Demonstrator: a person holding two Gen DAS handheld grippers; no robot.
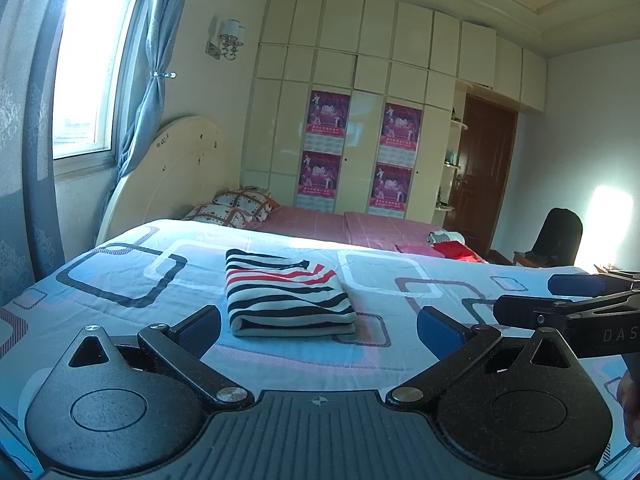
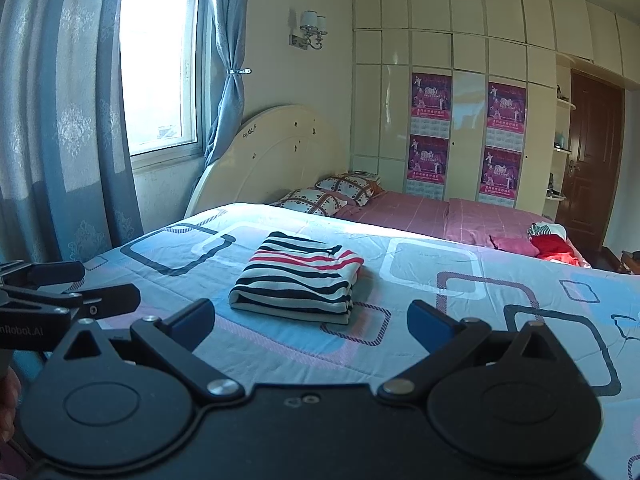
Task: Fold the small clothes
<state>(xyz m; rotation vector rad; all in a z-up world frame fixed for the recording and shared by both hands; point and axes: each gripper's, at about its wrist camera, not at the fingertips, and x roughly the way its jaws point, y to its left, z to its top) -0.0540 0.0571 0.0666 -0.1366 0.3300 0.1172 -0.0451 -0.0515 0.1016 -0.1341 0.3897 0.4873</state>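
A striped garment (image 1: 286, 294) in white, black and red lies folded into a neat rectangle on the patterned quilt (image 1: 120, 280). It also shows in the right wrist view (image 2: 300, 278). My left gripper (image 1: 318, 330) is open and empty, just short of the garment's near edge. My right gripper (image 2: 310, 322) is open and empty, also just short of the garment. The right gripper shows at the right of the left wrist view (image 1: 560, 300), and the left gripper shows at the left of the right wrist view (image 2: 68, 288).
The quilt (image 2: 480, 300) covers the near part of the bed. Beyond it are a pink sheet (image 1: 320, 224), two patterned pillows (image 1: 236, 208), a small pile of red and white clothes (image 1: 452, 246), a cream headboard (image 1: 176, 176), a wardrobe wall (image 1: 360, 120) and a dark chair (image 1: 556, 236).
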